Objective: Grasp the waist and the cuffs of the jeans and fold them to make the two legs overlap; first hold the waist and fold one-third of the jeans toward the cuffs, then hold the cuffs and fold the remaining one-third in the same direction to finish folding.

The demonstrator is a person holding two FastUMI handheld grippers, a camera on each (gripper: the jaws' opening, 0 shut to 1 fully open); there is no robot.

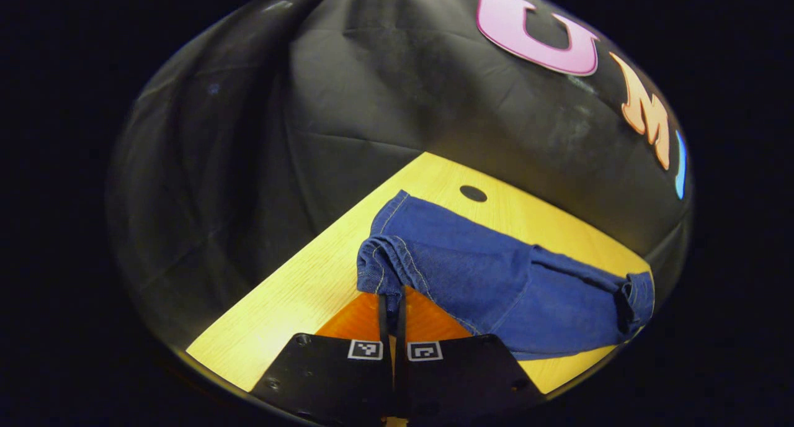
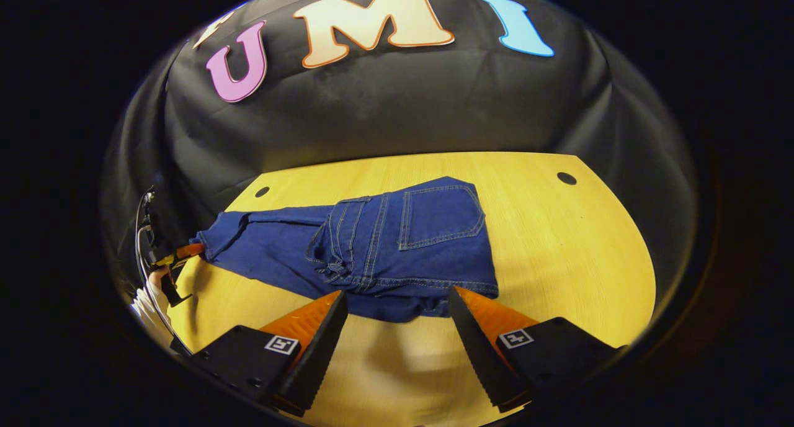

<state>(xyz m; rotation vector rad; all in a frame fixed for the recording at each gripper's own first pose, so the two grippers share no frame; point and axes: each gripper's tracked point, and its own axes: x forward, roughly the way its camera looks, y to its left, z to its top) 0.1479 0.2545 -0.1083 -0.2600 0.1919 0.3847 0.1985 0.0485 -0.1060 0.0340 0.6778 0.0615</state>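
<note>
A: Left gripper (image 1: 391,303) first. Fingers were pinched together on the cuff end of the jeans (image 1: 496,278), cloth squeezed between them, nearly no gap.

B: Agreed. In the right gripper view you could see that same gripper (image 2: 186,251) far off, at the cuff tip, a hand behind it. Right gripper (image 2: 397,306)?

A: Spread wide, nothing in it, hovering just short of the waist edge. Not touching as far as I could tell.

B: Jeans location?

A: Flat on the yellow wooden table (image 2: 558,241), legs already overlapped, back pocket (image 2: 441,217) facing up, waist toward the right gripper, cuffs toward the left.

B: Handling guess?

A: Denim, so soft but thick; probably heavyish, drapes rather than holds shape. Not fragile, not slippery. Double layers at the waistband looked bulky, so the wide opening made sense.

B: Where to grab?

A: Waistband seam, near the corner, catching both layers. Single layer would likely peel open.
</note>
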